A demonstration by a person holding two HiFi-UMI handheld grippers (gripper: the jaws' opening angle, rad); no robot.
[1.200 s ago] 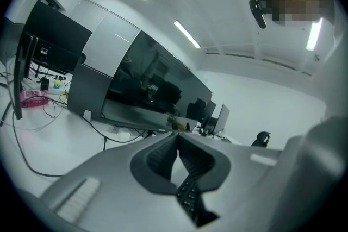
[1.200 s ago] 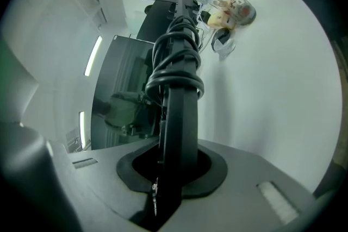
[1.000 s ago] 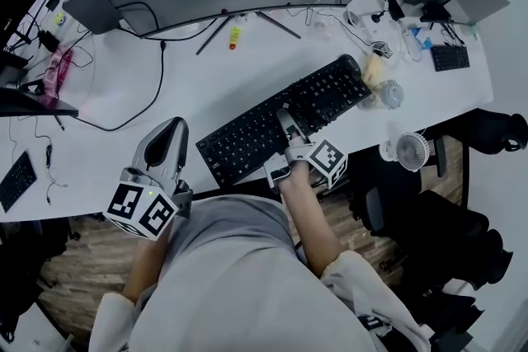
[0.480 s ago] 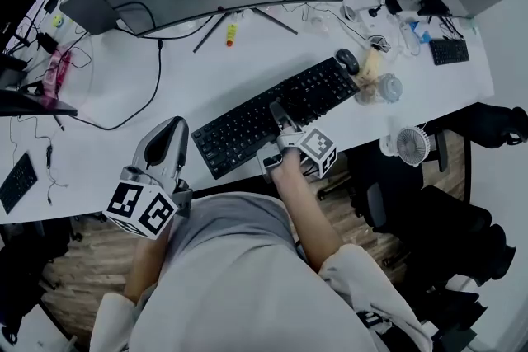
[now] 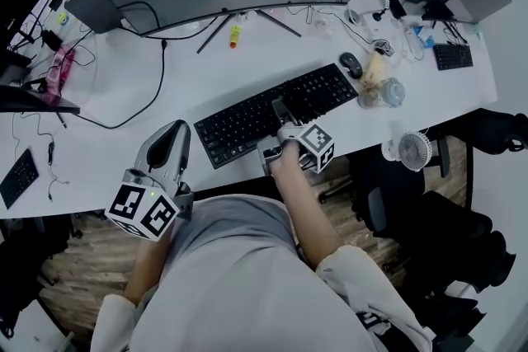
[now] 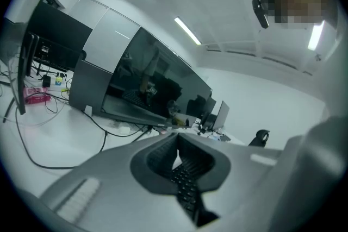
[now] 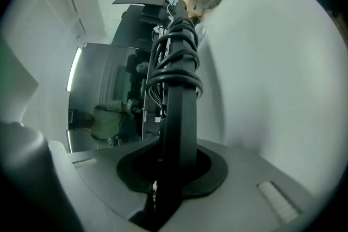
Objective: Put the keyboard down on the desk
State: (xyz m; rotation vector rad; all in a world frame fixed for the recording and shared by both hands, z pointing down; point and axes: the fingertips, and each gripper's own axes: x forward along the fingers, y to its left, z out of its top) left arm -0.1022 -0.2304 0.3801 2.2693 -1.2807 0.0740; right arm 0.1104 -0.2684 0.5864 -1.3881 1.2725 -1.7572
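Left gripper (image 5: pixel 171 136), a grey two-jaw tool with a marker cube, hangs over the near edge of the white desk (image 5: pixel 206 70) with its jaws together and nothing between them; its own view only glimpses keys through the slit. Just to its right lies the black full-size keyboard (image 5: pixel 247 121), over the desk's front part, its long axis running from near-left to far-right, roughly along the desk edge. Whether it already rests flat on the surface I cannot tell. The right gripper (image 5: pixel 282 118) is clamped on the keyboard's near long edge at about mid-length, so the right hand is the one placed to finish the job, probably by lowering and letting go. In the right gripper view the board stands edge-on between the jaws, with a bundled black cable (image 7: pixel 176 65) wrapped against it. Beyond its far-right end sits a dark mouse (image 5: pixel 351 64), close by. No brand, label or writing is legible.
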